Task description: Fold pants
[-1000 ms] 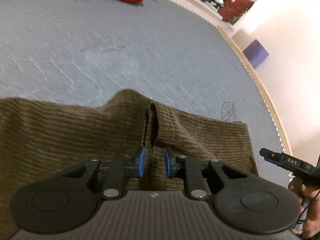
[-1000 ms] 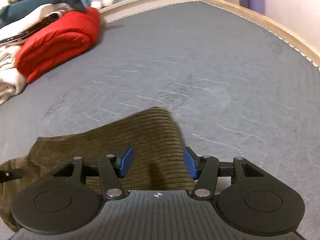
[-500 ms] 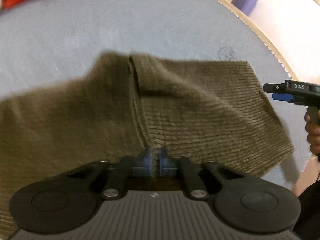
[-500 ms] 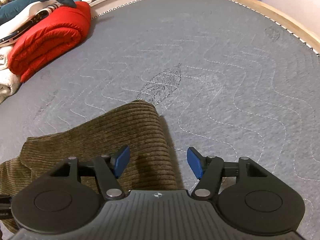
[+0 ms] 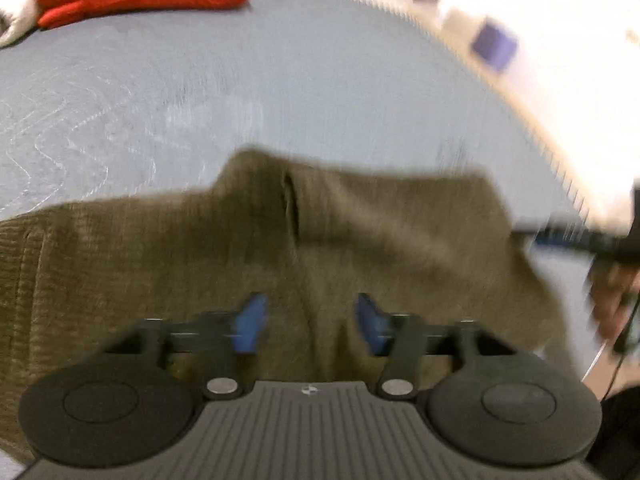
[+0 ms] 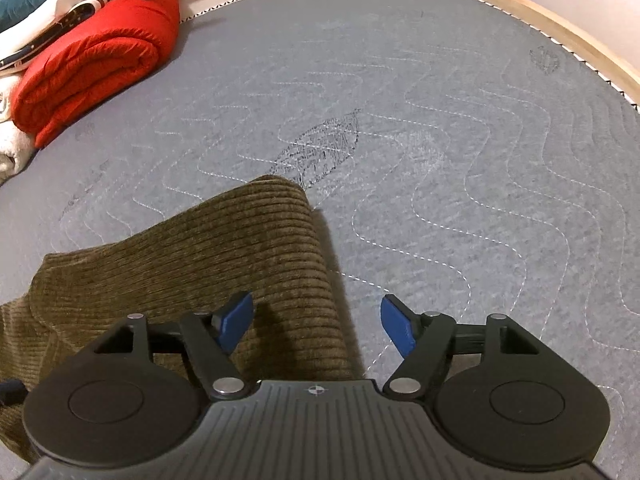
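The grey quilted bed (image 6: 440, 128) fills both views, with a rolled red blanket (image 6: 92, 60) well apart from the work at its far edge and a pale wooden frame (image 6: 520, 16) along the right side. On it lie the olive corduroy pants (image 6: 224, 256), spread across the near part of the mattress, a raised seam ridge (image 5: 292, 208) running through them in the blurred left view. The right gripper (image 6: 316, 324) hangs over the cloth's right edge with its jaws spread wide and nothing in them; its left blue pad is above the corduroy, its right pad above bare mattress. The left gripper (image 5: 308, 324) sits over the seam, jaws likewise parted and empty, the fabric lying between them. The step in hand looks like taking hold for a fold. To do it well, each gripper should probably come down onto an edge and pinch all layers together, not just the top one, at matching points on either side, so that the cloth lifts level and the fold lands square rather than skewed.
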Tool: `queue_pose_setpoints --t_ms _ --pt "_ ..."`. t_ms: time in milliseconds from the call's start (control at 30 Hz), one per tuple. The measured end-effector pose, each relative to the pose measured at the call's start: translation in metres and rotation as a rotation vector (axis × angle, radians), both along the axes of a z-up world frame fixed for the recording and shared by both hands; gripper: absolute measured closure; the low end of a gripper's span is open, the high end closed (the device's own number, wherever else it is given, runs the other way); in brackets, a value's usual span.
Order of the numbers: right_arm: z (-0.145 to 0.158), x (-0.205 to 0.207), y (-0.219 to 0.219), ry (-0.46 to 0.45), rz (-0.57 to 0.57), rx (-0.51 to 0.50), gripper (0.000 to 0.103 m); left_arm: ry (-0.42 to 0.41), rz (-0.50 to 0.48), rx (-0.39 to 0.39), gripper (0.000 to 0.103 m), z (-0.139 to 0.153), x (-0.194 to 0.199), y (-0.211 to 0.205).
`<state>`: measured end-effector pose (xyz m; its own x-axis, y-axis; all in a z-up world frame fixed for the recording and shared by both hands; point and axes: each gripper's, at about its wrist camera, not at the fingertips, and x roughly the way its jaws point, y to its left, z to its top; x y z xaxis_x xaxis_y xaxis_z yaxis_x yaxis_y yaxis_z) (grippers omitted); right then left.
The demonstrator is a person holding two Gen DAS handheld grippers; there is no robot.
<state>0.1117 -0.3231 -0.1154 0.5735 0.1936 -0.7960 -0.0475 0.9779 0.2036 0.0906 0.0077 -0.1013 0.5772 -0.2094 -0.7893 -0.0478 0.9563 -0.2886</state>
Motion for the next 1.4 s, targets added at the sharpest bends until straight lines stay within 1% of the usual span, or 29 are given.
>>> queue_pose_setpoints --t_ms 33,133,233,300,400,500,533,600,667,700,733,767,800,833,900,933,967,1000,1033,1067,1100,1133,1167,1267,1300,1333,1400 --pt "0.0 -0.001 0.001 0.001 0.004 -0.002 0.03 -0.024 0.015 -0.03 0.04 0.002 0.003 0.003" --pt "-0.003 -0.001 0.005 0.013 0.015 -0.016 0.029 -0.04 0.057 -0.099 0.04 -0.005 0.02 0.004" --pt "-0.007 -0.001 0.009 0.026 0.023 -0.025 0.029 -0.032 0.116 -0.137 0.04 -0.016 0.035 0.01" --pt "-0.008 -0.001 0.011 0.031 0.032 -0.03 0.028 -0.019 0.138 -0.164 0.04 -0.022 0.048 0.017" --pt "-0.012 -0.003 0.012 0.04 0.051 -0.044 0.026 0.009 0.131 -0.228 0.04 -0.04 0.068 0.021" --pt "-0.018 -0.003 0.01 0.062 0.067 -0.044 0.024 0.055 0.118 -0.225 0.04 -0.06 0.08 0.021" --pt "-0.019 -0.004 0.008 0.069 0.068 -0.038 0.024 0.061 0.114 -0.224 0.04 -0.065 0.083 0.02" --pt "-0.021 -0.004 0.004 0.081 0.07 -0.025 0.024 0.049 0.091 -0.191 0.04 -0.067 0.087 0.015" --pt "-0.021 -0.004 0.002 0.088 0.074 -0.012 0.023 0.035 0.046 -0.159 0.067 -0.063 0.086 0.006" --pt "-0.021 -0.005 0.001 0.091 0.076 -0.007 0.023 0.025 0.028 -0.127 0.082 -0.059 0.086 0.003" --pt "-0.021 -0.005 0.001 0.094 0.078 -0.001 0.023 0.008 0.015 -0.105 0.088 -0.053 0.085 0.001" --pt "-0.021 -0.005 0.0 0.097 0.081 0.005 0.023 -0.021 0.008 -0.102 0.089 -0.044 0.084 0.002" --pt "-0.021 -0.005 0.0 0.098 0.082 0.009 0.023 -0.056 0.012 -0.103 0.089 -0.034 0.082 0.002" --pt "-0.02 -0.005 -0.001 0.098 0.082 0.013 0.023 -0.111 0.021 -0.101 0.089 -0.022 0.078 0.004" --pt "-0.018 -0.006 -0.001 0.093 0.085 0.019 0.023 -0.177 0.034 -0.063 0.089 -0.009 0.073 0.004" --pt "-0.016 -0.006 -0.002 0.091 0.088 0.022 0.023 -0.199 0.045 -0.036 0.088 -0.007 0.072 0.003" --pt "-0.015 -0.007 -0.003 0.087 0.092 0.028 0.023 -0.2 0.065 -0.009 0.087 -0.01 0.072 0.003" --pt "-0.013 -0.008 -0.002 0.085 0.096 0.032 0.023 -0.175 0.079 0.013 0.079 -0.014 0.073 0.002" --pt "-0.013 -0.009 -0.002 0.085 0.101 0.031 0.023 -0.127 0.096 0.039 0.067 -0.021 0.076 0.002" --pt "-0.012 -0.01 -0.001 0.086 0.105 0.028 0.023 -0.072 0.113 0.071 0.062 -0.026 0.078 0.002" --pt "-0.012 -0.011 -0.001 0.089 0.111 0.023 0.023 -0.049 0.119 0.098 0.058 -0.027 0.077 0.003" --pt "-0.011 -0.013 -0.001 0.092 0.117 0.02 0.023 -0.06 0.124 0.118 0.058 -0.023 0.072 0.003" --pt "-0.01 -0.016 -0.001 0.094 0.125 0.02 0.023 -0.074 0.119 0.122 0.058 -0.019 0.068 0.003" --pt "-0.008 -0.022 -0.001 0.107 0.149 0.029 0.023 -0.095 0.058 0.087 0.058 -0.009 0.051 -0.002" --pt "-0.008 -0.024 -0.002 0.112 0.156 0.032 0.023 -0.085 0.043 0.088 0.057 -0.011 0.048 -0.004" --pt "-0.008 -0.026 -0.002 0.118 0.163 0.034 0.023 -0.056 0.019 0.095 0.056 -0.014 0.04 -0.007" --pt "-0.011 -0.032 -0.002 0.141 0.177 0.045 0.023 -0.002 -0.007 0.08 0.054 -0.022 0.031 -0.006"
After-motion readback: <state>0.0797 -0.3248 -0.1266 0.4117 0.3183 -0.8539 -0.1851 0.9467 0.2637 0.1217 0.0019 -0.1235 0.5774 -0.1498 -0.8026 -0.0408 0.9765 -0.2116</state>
